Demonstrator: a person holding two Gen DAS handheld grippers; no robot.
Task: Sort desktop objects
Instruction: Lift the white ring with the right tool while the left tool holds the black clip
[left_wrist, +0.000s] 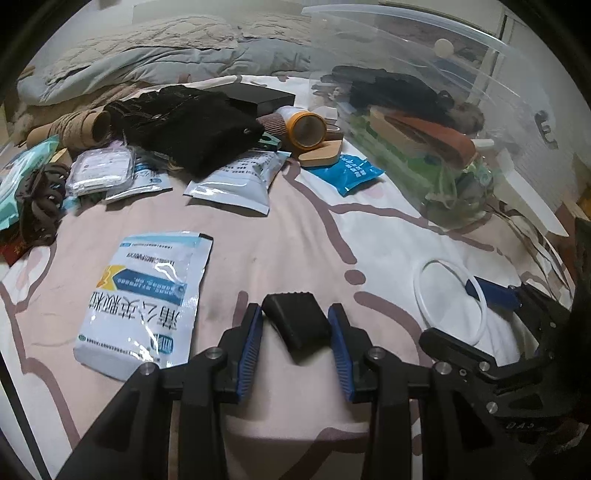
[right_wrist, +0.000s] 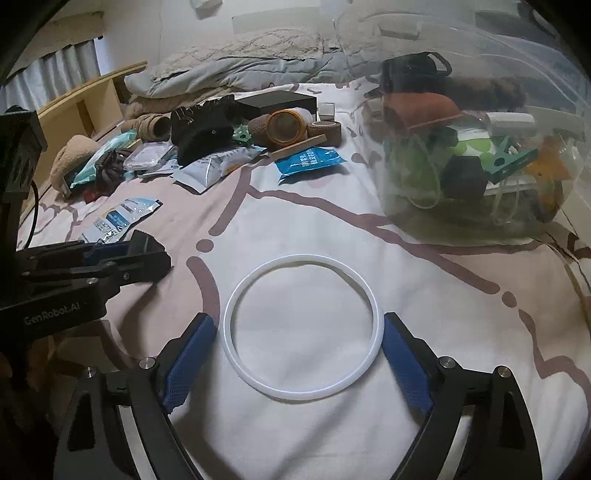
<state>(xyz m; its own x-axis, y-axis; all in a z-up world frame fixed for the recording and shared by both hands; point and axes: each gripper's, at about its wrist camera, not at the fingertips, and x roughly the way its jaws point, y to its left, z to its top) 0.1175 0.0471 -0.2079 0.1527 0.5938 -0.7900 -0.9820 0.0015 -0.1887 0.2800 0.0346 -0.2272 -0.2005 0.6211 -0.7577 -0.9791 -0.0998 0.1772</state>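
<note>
A pale bedsheet (right_wrist: 303, 424) with brown branching lines covers the bed. At its far end a grey quilt (left_wrist: 155, 62) lies rumpled, with a beige blanket (right_wrist: 258, 40) behind it. A wooden headboard shelf (right_wrist: 92, 99) runs along the left edge of the bed in the right wrist view, and a light curtain (right_wrist: 55, 70) hangs behind it against a white wall (right_wrist: 147, 26)
</note>
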